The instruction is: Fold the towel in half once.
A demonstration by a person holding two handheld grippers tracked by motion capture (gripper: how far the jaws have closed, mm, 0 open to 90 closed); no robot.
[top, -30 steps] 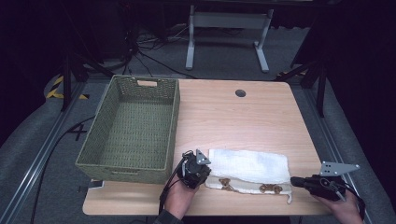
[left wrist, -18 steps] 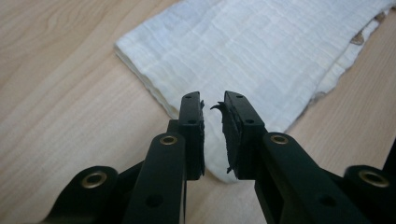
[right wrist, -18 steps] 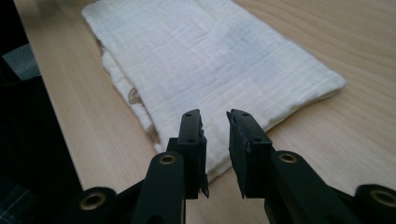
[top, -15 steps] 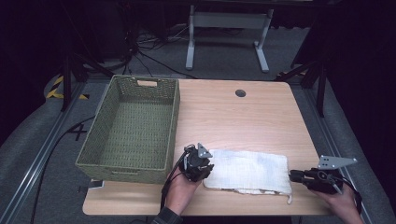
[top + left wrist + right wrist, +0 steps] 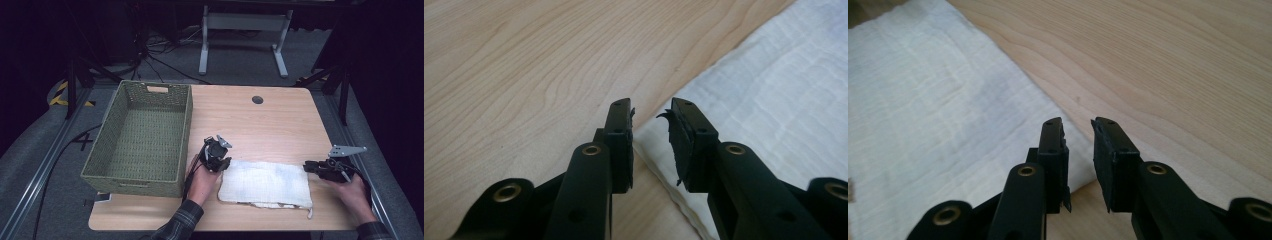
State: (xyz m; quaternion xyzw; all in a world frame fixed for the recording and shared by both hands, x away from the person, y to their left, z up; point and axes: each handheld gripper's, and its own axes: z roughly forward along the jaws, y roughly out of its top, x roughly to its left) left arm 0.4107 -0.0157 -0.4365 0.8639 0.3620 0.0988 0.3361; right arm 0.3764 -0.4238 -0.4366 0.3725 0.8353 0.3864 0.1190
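Observation:
A white folded cloth (image 5: 265, 183) lies flat near the front edge of the wooden table (image 5: 260, 125). My left gripper (image 5: 223, 163) is at the cloth's left far corner. Its jaws stand open just above the cloth's edge (image 5: 724, 85), with nothing between them (image 5: 651, 112). My right gripper (image 5: 308, 166) is at the cloth's right far corner, also open (image 5: 1077, 127), its jaws over the cloth's edge (image 5: 948, 110) and bare wood. Neither gripper holds the cloth.
A green woven basket (image 5: 141, 137) with nothing in it stands on the left part of the table, close to my left hand. A round dark grommet (image 5: 257, 99) sits near the far edge. A metal stand's legs (image 5: 240, 30) are beyond the table.
The cloth now lies flatter and more spread out, its brown-stained front edge tucked under. Both grippers have let go of it and now stand open at its far corners.

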